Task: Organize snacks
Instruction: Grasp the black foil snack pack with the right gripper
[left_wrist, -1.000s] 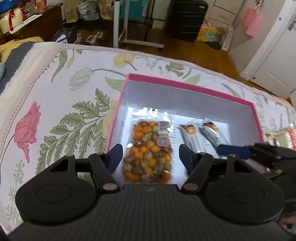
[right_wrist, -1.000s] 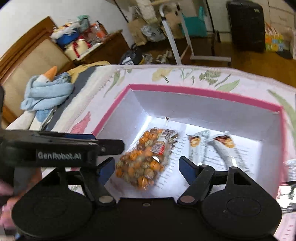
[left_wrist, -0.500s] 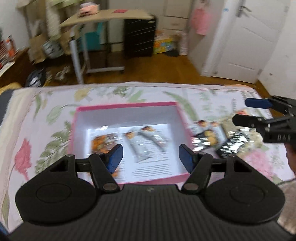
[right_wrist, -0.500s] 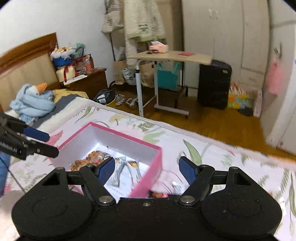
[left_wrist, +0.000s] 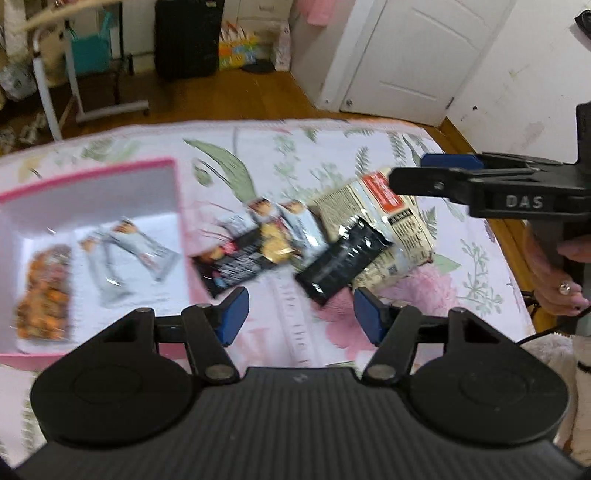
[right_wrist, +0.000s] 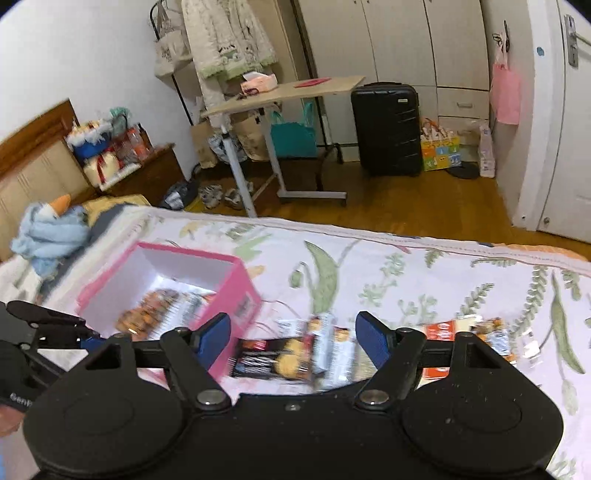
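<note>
Now loose snack packets (left_wrist: 295, 254), not box (left_wrist: 110, 177).

"DAS" stands on the right gripper (left_wrist: 424, 173); packet print seems too blurred to read.

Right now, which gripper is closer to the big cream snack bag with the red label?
Right. The right gripper hovers directly over the cream bag, empty, fingers closing. The left gripper sits nearer the black packet, empty, also closing.

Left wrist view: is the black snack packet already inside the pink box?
No: the black snack packet lies on the floral bedspread, outside the pink box, overlapping a cream bag.
</note>
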